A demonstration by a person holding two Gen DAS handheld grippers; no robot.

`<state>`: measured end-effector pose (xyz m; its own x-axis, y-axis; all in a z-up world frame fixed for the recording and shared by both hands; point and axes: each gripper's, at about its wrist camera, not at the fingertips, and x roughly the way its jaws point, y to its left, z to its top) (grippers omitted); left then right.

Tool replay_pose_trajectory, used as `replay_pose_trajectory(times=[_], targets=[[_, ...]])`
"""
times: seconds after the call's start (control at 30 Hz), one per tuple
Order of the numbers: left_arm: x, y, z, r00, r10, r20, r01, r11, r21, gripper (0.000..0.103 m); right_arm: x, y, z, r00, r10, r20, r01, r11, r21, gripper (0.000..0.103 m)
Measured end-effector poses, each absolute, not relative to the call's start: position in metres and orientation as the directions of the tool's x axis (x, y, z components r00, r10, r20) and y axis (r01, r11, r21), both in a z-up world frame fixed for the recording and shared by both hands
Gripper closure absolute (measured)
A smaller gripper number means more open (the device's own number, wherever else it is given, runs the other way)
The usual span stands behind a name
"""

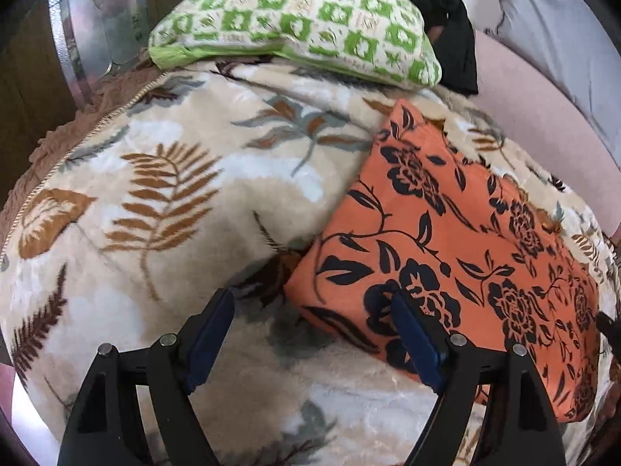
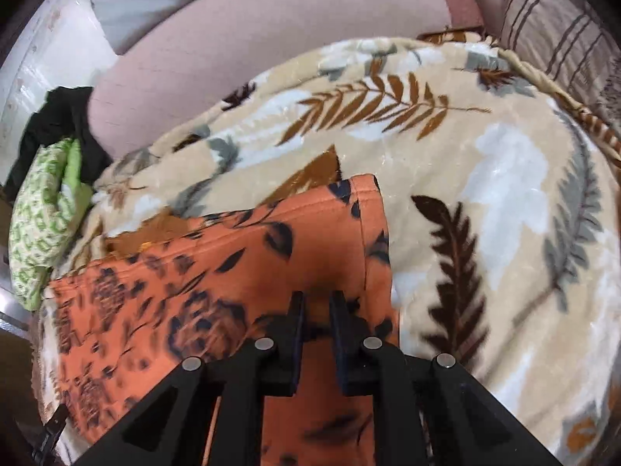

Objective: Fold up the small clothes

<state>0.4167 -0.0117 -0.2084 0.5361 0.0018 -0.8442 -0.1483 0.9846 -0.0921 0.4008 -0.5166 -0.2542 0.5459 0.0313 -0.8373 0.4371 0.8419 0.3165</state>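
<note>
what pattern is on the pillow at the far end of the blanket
The pillow has green squares on cream, clearest in the left wrist view.

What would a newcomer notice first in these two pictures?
The eye goes first to the orange cloth with black flowers, which lies on a beige blanket with a leaf pattern. The right gripper sits over the cloth with its jaws nearly shut, while the left gripper stands wide open at the cloth's near corner. Behind, a green-and-white pillow rests at the blanket's far edge.

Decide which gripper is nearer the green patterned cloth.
Left. The left gripper sits open nearer the green patterned cloth; the right gripper is across the orange floral garment.
</note>
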Motion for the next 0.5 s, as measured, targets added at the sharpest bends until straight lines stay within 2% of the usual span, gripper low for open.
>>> replay_pose_trajectory(times=[0.17,0.3,0.4,0.5], targets=[[0.396,0.008,-0.207,0.530,-0.040,-0.847,-0.172,0.973,-0.154,0.019,0.340,-0.473,-0.223,0.602,0.078,-0.795,0.302,0.899,0.317,0.087],[0.391,0.018,-0.220,0.474,-0.128,-0.871,-0.206,0.946,-0.251,0.019,0.290,-0.447,-0.226,0.600,0.157,-0.785,0.247,0.896,0.369,0.087],[0.394,0.020,-0.228,0.466,-0.226,-0.856,-0.221,0.907,-0.360,0.019,0.266,-0.444,-0.241,0.600,0.266,-0.755,0.243,0.838,0.489,0.087],[0.402,0.013,-0.236,0.476,-0.274,-0.835,-0.205,0.889,-0.409,0.019,0.244,-0.454,-0.260,0.631,0.409,-0.659,0.244,0.702,0.669,0.087]])
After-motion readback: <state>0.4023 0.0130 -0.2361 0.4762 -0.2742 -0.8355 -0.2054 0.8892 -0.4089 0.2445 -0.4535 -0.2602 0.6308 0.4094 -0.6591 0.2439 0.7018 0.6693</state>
